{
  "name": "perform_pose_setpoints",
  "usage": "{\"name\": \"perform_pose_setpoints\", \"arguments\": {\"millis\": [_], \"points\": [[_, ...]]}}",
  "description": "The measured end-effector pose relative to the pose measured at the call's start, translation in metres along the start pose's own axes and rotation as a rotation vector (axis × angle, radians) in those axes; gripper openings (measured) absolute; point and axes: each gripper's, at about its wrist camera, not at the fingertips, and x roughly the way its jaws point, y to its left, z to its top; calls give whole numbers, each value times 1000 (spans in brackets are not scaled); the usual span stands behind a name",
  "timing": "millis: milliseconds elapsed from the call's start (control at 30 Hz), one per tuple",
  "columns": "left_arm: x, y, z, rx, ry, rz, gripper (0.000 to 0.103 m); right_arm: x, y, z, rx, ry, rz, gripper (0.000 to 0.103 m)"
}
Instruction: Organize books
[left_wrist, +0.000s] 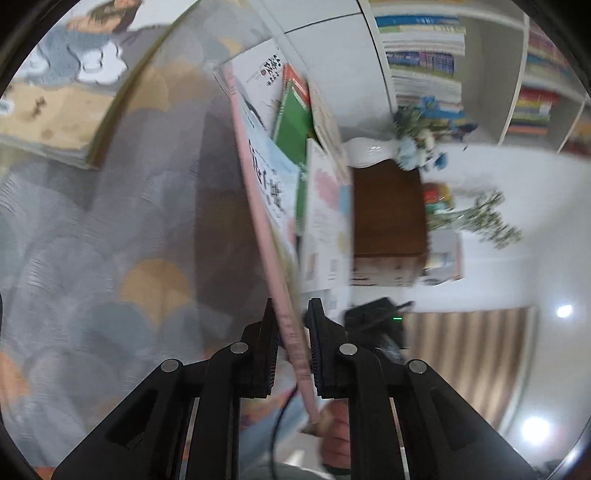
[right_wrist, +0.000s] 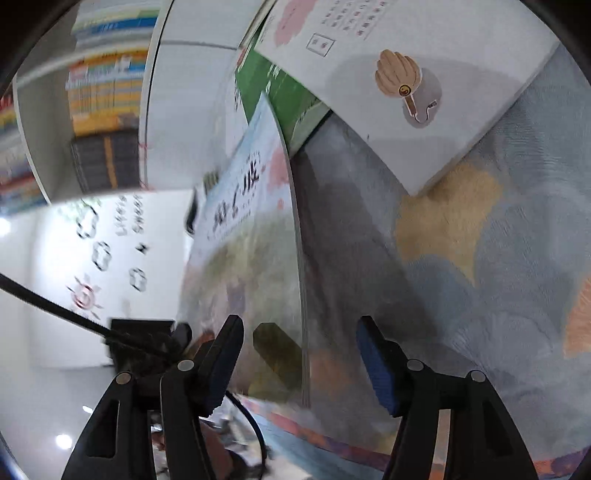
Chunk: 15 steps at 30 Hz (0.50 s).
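Observation:
In the left wrist view my left gripper is shut on the pink-spined book, held on edge above the patterned rug. Its light blue cover faces right. Behind it lie a green book and white books. In the right wrist view my right gripper is open, its fingers either side of the same book's page edge, not touching it. A white book with a fan picture and the green book lie on the rug beyond.
Another open book lies on the rug at left. A white bookshelf full of books stands behind, with a brown box and flowers. A black cable crosses the right wrist view.

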Motion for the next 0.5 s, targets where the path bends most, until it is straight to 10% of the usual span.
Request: {"name": "perform_pose_setpoints", "arguments": {"millis": [233,500], "points": [[-5,7,9,-32,-1,27,12,28,24,6,-58,42,43,44],[-9,-26,5,210,-69,318,11,35,117,-28,-619,-45,-374,28]]}}
